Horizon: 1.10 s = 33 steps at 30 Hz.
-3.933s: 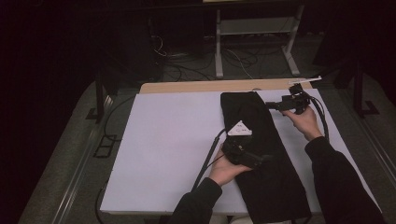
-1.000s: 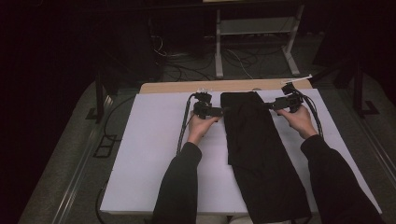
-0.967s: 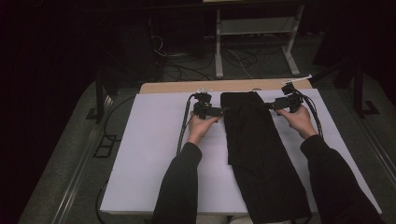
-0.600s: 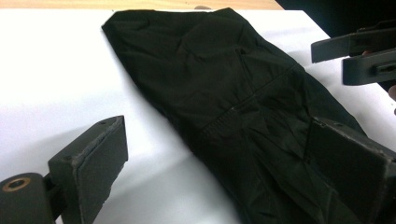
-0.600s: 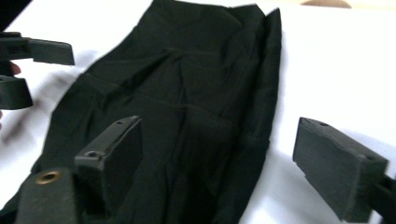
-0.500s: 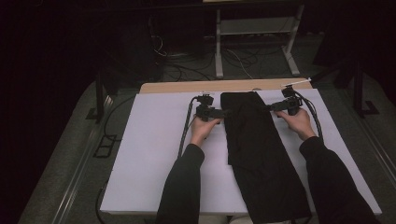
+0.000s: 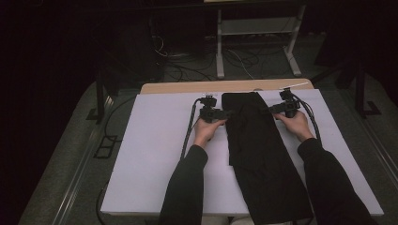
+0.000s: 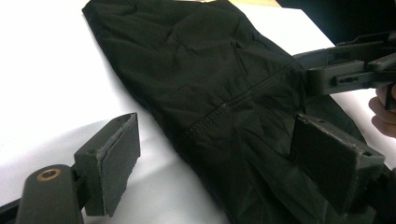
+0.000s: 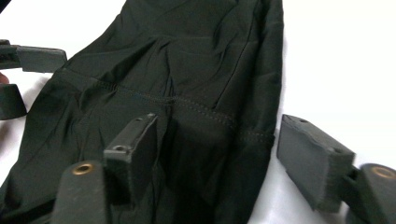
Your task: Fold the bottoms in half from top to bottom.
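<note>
A long black garment (image 7: pixel 256 150) lies lengthwise on the white table (image 7: pixel 155 154), with a stitched seam across it near its far end (image 8: pixel 219 112). My left gripper (image 7: pixel 224 114) is at the garment's left edge near the far end. Its jaws have just been closing and stand open astride that edge (image 8: pixel 219 168), pads clear of the cloth. My right gripper (image 7: pixel 273 111) is at the right edge opposite. Its jaws have also just been closing and stand open with the cloth's edge between them (image 9: pixel 224 158), not pinched.
A wooden strip (image 7: pixel 187 87) runs along the table's far edge. Beyond it are a white metal frame (image 7: pixel 256 35) and loose cables on the dark floor. Each gripper's cable trails back over the table (image 7: pixel 187 136). The garment's near end hangs over the front edge.
My left hand has left the garment's middle, where it was four seconds ago, for its far left edge. Over the last second both grippers have edged in onto the garment's sides.
</note>
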Each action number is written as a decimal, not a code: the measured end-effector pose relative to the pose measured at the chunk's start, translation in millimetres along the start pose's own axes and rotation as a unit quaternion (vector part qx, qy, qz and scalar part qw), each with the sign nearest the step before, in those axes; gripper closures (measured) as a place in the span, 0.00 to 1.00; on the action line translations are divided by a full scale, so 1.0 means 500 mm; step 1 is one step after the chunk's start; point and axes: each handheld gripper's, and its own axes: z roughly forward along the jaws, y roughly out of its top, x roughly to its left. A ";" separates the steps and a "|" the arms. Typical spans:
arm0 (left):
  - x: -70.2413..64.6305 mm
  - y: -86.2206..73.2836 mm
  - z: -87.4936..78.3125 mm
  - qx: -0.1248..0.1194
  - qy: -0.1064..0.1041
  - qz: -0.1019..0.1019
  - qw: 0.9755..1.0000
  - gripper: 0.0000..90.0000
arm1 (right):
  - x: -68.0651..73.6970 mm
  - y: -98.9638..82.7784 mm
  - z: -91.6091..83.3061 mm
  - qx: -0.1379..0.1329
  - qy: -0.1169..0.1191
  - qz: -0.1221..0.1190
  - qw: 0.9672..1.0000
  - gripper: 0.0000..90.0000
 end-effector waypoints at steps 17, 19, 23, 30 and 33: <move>-0.003 -0.008 0.020 0.011 0.015 -0.036 0.999 0.66 | 0.023 0.000 0.014 0.000 -0.060 -0.007 0.998 0.86; -0.001 -0.008 0.021 0.011 0.013 -0.046 0.999 0.71 | 0.026 0.000 0.015 0.003 -0.063 -0.007 0.998 0.90; -0.002 -0.010 0.024 0.014 0.020 -0.051 0.998 0.84 | 0.032 0.000 0.013 0.009 -0.068 -0.019 0.997 0.93; -0.007 -0.006 0.016 0.006 0.012 -0.046 0.999 0.95 | 0.027 -0.005 -0.005 -0.012 -0.038 -0.007 0.999 0.93; -0.012 -0.006 0.012 0.004 0.008 -0.044 0.999 0.95 | 0.021 -0.010 -0.016 -0.021 -0.023 0.004 0.999 0.93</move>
